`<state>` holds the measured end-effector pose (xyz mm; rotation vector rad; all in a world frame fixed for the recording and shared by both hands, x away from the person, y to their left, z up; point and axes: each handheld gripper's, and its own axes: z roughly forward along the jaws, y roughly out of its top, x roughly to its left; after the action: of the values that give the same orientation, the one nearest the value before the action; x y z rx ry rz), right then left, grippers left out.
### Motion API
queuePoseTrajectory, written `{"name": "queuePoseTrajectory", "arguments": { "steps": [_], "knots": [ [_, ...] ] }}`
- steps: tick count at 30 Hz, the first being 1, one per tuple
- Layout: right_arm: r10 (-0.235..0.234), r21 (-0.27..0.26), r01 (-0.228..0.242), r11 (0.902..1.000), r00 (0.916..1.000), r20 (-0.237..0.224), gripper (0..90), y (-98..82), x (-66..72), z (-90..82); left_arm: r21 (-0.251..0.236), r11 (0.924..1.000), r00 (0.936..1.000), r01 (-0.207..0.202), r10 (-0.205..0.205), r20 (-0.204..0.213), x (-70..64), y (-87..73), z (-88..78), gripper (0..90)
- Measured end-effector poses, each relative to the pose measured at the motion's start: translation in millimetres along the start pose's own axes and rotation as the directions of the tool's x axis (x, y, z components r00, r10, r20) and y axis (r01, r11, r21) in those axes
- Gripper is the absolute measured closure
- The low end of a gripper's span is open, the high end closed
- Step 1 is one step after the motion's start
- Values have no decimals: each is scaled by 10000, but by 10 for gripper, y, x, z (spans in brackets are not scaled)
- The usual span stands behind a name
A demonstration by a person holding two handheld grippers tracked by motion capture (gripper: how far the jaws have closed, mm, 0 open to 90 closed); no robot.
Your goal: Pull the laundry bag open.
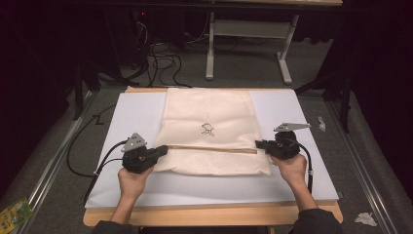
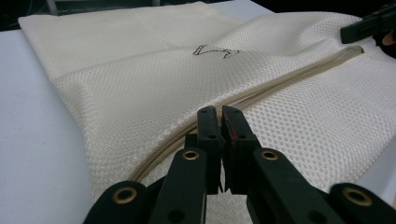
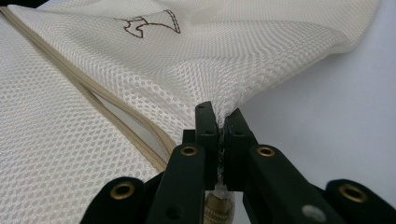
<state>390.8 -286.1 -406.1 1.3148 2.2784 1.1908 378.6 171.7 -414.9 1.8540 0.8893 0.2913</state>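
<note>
A cream mesh bag (image 1: pixel 209 109) lies flat on a white board (image 1: pixel 134 114), with a small dark outline emblem (image 1: pixel 208 129) at its middle. A tan zipper (image 1: pixel 214 147) runs across it from side to side. My left gripper (image 1: pixel 164 149) is at the bag's left edge, at the zipper's end. In the left gripper view its jaws (image 2: pixel 220 114) are shut on the mesh (image 2: pixel 140 84) beside the zipper (image 2: pixel 280 84). My right gripper (image 1: pixel 258 144) is at the opposite edge. Its jaws (image 3: pixel 218 114) pinch a fold of the mesh (image 3: pixel 233 56) close to the zipper (image 3: pixel 70 74), lifting it a little.
The board rests on a wooden table (image 1: pixel 209 215). A green packet (image 1: pixel 14 212) and crumpled paper (image 1: pixel 365 218) lie on the grey floor at either side. Cables (image 1: pixel 160 61) and a table frame (image 1: pixel 243 29) stand beyond the far edge.
</note>
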Motion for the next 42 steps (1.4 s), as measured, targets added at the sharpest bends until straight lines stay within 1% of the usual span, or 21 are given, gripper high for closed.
{"name": "queuePoseTrajectory", "arguments": {
  "steps": [2,5,8,10,17,20,21,23,24,34,39,42],
  "knots": [
    [65,8,-65,10000,10000,-14,886,2,0,-1,34,10000,10000,-3,3,-16,6,1,0,871],
    [1,-45,-1,10000,10000,55,886,2,-8,-11,23,10000,9999,20,-20,-114,25,-2,-9,871],
    [109,-87,-108,9999,9999,93,886,-18,-39,-14,-21,9999,9998,128,-128,-164,56,-8,-30,871],
    [158,-70,-157,9999,9998,119,886,-35,-54,-21,3,9999,9997,106,-106,-224,65,-8,-38,871],
    [203,-115,-202,9997,9998,89,886,-45,-63,-20,19,9999,9995,149,-148,-286,84,4,-43,871],
    [205,-112,-203,9997,9997,138,886,-46,-72,-19,-64,9998,9994,178,-180,-281,97,8,-53,871],
    [215,-165,-214,9996,9997,83,886,-49,-81,-20,-69,9998,9994,197,-199,-292,99,11,-57,871],
    [184,-92,-182,9998,9997,162,886,-45,-77,-21,-66,9997,9993,217,-219,-316,106,15,-66,871],
    [217,-100,-215,9997,9997,131,886,-44,-77,-22,-50,9998,9993,216,-217,-301,107,19,-68,871],
    [191,-110,-188,9998,9995,236,886,-50,-101,-32,-121,9996,9982,242,-248,-554,143,29,-126,871],
    [241,-145,-237,9996,9993,272,885,-52,-122,-49,-176,9995,9970,270,-282,-715,170,33,-163,871],
    [311,-137,-307,9994,9990,312,885,-49,-126,-62,-163,9995,9969,284,-296,-733,182,34,-175,871]
  ]
}}
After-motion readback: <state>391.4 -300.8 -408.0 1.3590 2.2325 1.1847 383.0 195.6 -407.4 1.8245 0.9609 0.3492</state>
